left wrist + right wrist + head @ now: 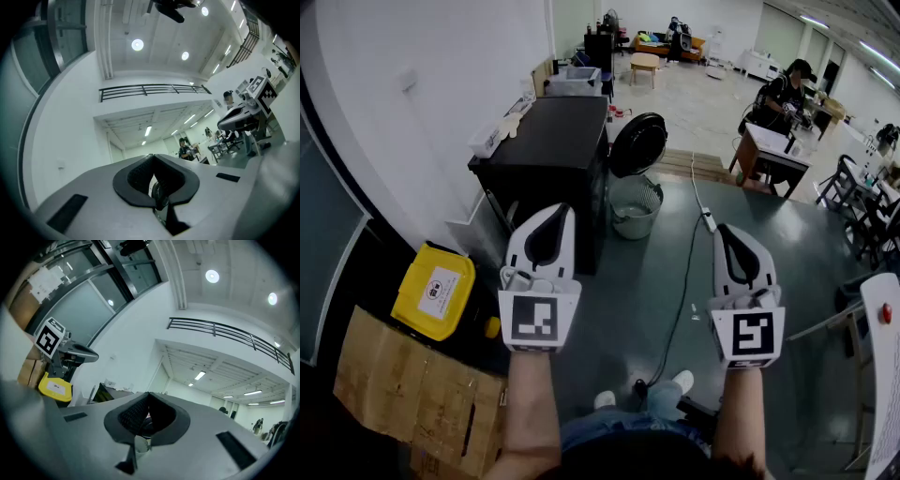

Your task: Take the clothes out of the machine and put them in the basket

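Between the jaws of my left gripper (153, 158) there is nothing; they are pressed together. My right gripper (148, 395) is the same, its jaws closed and empty. I hold both side by side, well apart, over the grey floor (675, 281). Ahead of the left one stands the black machine (553, 150), its round door (637, 142) swung open. The basket (635, 208) sits on the floor just below that door. I cannot tell whether clothes lie inside either. A yellow box (436, 289) lies off to the left.
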{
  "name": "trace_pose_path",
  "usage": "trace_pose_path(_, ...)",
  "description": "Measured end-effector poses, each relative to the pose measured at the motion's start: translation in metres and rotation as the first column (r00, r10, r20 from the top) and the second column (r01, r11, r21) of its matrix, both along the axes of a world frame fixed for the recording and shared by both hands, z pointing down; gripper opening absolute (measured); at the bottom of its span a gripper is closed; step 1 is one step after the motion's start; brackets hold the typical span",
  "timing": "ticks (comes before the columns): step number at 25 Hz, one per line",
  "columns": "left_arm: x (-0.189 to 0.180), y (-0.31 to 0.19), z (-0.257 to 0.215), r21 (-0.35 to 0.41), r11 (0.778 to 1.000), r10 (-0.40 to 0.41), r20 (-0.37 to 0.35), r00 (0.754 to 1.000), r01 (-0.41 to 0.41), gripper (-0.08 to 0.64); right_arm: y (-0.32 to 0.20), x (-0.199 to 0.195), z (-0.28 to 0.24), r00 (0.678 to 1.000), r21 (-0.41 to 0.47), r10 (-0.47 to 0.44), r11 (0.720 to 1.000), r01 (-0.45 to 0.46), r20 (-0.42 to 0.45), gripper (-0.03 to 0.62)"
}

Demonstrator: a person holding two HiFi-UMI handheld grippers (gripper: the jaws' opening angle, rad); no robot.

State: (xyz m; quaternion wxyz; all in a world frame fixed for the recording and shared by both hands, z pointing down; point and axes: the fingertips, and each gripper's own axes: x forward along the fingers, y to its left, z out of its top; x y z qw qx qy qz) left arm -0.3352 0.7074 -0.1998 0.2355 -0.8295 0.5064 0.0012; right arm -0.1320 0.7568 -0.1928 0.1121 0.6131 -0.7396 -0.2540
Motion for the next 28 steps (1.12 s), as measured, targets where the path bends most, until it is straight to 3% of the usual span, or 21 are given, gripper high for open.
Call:
trace_pose_path(4,-0.001,-0.002,-0.004,0.011,1.000,0.014,-0.026,1.000,-0.013,0.000,-0.004,0.002,0.002,1.000,-0.009,0.005,1.000,-0.004,0.031,-0.002)
trace_pose_path(11,0.005,-0.005,-0.006,-0.014,1.000,0.004,-0.059,0.998,-0.005,0.000,-0.014,0.016,0.001,0.978,-0.067,0.013,0.998,0.001,0.209,-0.002)
trace_pose_path(12,0.008,-0.007,-0.004,-0.032,0.999,0.009,-0.072,0.997,-0.011,0.024,-0.016,0.016,0.002,0.967,-0.089,-0.010,0.996,0.033,0.256,0.038)
trace_pose_path(13,0.013,-0.010,-0.002,-0.056,0.998,0.020,-0.080,0.997,-0.024,0.181,-0.019,0.016,0.005,0.953,-0.113,-0.037,0.991,0.074,0.302,0.198)
trace_pose_path(14,0.018,-0.013,0.000,-0.076,0.997,0.028,-0.084,0.996,-0.034,0.428,-0.023,0.017,0.007,0.939,-0.130,-0.057,0.986,0.107,0.339,0.391)
trace_pose_path(15,0.021,-0.017,0.002,-0.088,0.996,0.021,-0.086,0.996,-0.028,0.521,-0.026,0.022,0.009,0.928,-0.136,-0.061,0.984,0.119,0.368,0.506)
trace_pose_path(17,0.026,-0.025,0.007,-0.107,0.994,-0.015,-0.084,0.996,0.006,0.544,-0.030,0.034,0.008,0.921,-0.132,-0.037,0.987,0.096,0.388,0.575)
trace_pose_path(21,0.049,-0.039,0.014,-0.136,0.990,-0.033,-0.075,0.997,0.022,0.569,-0.039,0.058,0.004,0.950,-0.120,-0.005,0.992,0.045,0.311,0.575)
trace_pose_path(25,0.082,-0.056,0.020,-0.153,0.987,-0.047,-0.046,0.998,0.039,0.569,-0.057,0.093,0.001,0.942,-0.095,-0.010,0.995,0.045,0.335,0.575)
trace_pose_path(28,0.113,-0.071,0.020,-0.142,0.989,-0.048,-0.010,0.999,0.046,0.568,-0.076,0.118,0.000,0.964,-0.079,-0.031,0.995,0.054,0.266,0.572)
